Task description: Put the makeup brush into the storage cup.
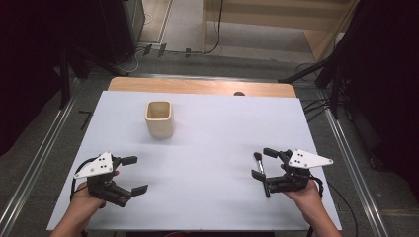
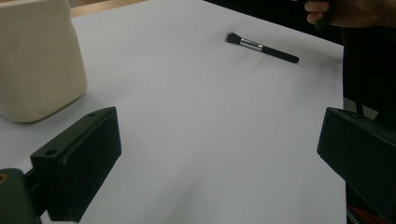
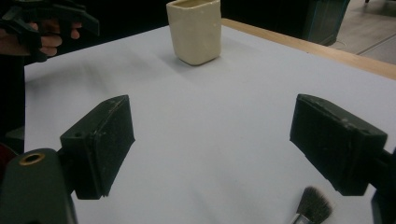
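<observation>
In the right gripper view the brush (image 3: 312,211) is cut by the bottom edge at 5 o'clock; its handle is out of frame. In the left gripper view the cup (image 2: 37,60) is cut at 10 o'clock, so its rim is not seen. In the high view the right gripper (image 1: 262,164) covers part of the brush handle.

L gripper (image 1: 133,175) at 8 o'clock, jaws wide, nothing btwn | R gripper (image 1: 261,163) at 4 o'clock, jaws apart, over brush (image 1: 261,170) lying on white table (image 1: 212,123) | cup (image 1: 159,119) upright at 11 o'clock
</observation>
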`<state>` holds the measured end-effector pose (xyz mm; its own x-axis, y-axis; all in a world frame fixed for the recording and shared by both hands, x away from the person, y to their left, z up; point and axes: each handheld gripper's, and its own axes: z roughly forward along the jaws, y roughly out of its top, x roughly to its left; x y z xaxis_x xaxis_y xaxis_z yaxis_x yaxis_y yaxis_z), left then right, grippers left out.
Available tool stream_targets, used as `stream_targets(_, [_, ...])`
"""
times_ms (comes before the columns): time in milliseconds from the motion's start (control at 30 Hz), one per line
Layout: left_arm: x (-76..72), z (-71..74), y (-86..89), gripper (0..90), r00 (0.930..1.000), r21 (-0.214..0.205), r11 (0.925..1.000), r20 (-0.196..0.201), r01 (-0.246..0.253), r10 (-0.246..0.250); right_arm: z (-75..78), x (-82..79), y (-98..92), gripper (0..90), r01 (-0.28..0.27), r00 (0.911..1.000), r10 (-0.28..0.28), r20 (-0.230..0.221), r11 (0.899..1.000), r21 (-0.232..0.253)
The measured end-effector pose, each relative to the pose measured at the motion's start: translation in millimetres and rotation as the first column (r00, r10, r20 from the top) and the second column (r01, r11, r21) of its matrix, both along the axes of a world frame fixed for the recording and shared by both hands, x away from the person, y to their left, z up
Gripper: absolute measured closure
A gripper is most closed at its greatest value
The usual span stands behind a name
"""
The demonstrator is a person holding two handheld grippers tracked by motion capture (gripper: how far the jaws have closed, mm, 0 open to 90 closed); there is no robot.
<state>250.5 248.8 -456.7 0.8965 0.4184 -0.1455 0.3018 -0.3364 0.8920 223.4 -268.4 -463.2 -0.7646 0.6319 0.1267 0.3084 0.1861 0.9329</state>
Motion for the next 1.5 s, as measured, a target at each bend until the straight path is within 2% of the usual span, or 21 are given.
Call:
stream_targets(600, [0.0,0.0,-0.2,0.4,1.0000,-0.002,1.0000,0.001,0.000,0.000,1.4,-0.7,-1.5,14.7,0.014,0.9999,-0.015,-0.008,1.000,-0.014])
stream_targets(700, [0.0,0.0,-0.7,0.4,1.0000,-0.003,1.0000,-0.001,0.003,-0.003,2.2,-2.1,-2.4,15.0,0.033,0.9991,-0.033,-0.026,0.999,-0.014])
stream_targets(800, [-0.1,0.2,-1.8,0.4,0.9999,0.002,0.9999,0.002,0.011,-0.011,2.9,-4.0,-0.7,15.0,0.063,0.9972,-0.065,-0.036,0.997,-0.041])
stream_targets(867, [-0.4,0.2,-2.7,0.5,0.9999,0.003,0.9999,0.003,0.016,-0.016,3.3,-4.8,1.3,17.4,0.090,0.9935,-0.094,-0.063,0.993,-0.077])
stream_targets(967, [-0.9,0.5,-3.3,0.5,0.9998,-0.001,0.9998,0.000,0.020,-0.020,2.7,-4.8,1.5,17.5,0.099,0.9915,-0.105,-0.077,0.992,-0.077])
stream_targets(1067, [-1.2,0.5,-4.2,0.5,0.9996,-0.003,0.9996,0.001,0.028,-0.028,2.4,-5.2,1.3,16.1,0.116,0.9890,-0.121,-0.085,0.991,-0.067])
stream_targets(1167, [-1.9,0.8,-4.9,0.5,0.9994,-0.002,0.9994,0.003,0.034,-0.034,2.4,-5.8,0.3,14.5,0.150,0.9848,-0.158,-0.073,0.984,-0.098])
stream_targets(1367, [-2.6,1.4,-5.2,0.4,0.9992,0.002,0.9992,-0.003,0.041,-0.041,4.2,-8.5,-5.5,14.3,0.221,0.9693,-0.229,-0.090,0.971,-0.092])
stream_targets(1433, [-3.1,1.5,-5.1,0.4,0.9991,0.004,0.9991,-0.003,0.042,-0.042,4.5,-8.9,-6.1,14.3,0.232,0.9664,-0.241,-0.088,0.967,-0.107])
stream_targets(1500, [-3.2,1.4,-4.9,0.5,0.9992,0.002,0.9992,-0.003,0.041,-0.041,4.1,-8.5,-7.0,14.2,0.251,0.9592,-0.265,-0.100,0.959,-0.129])
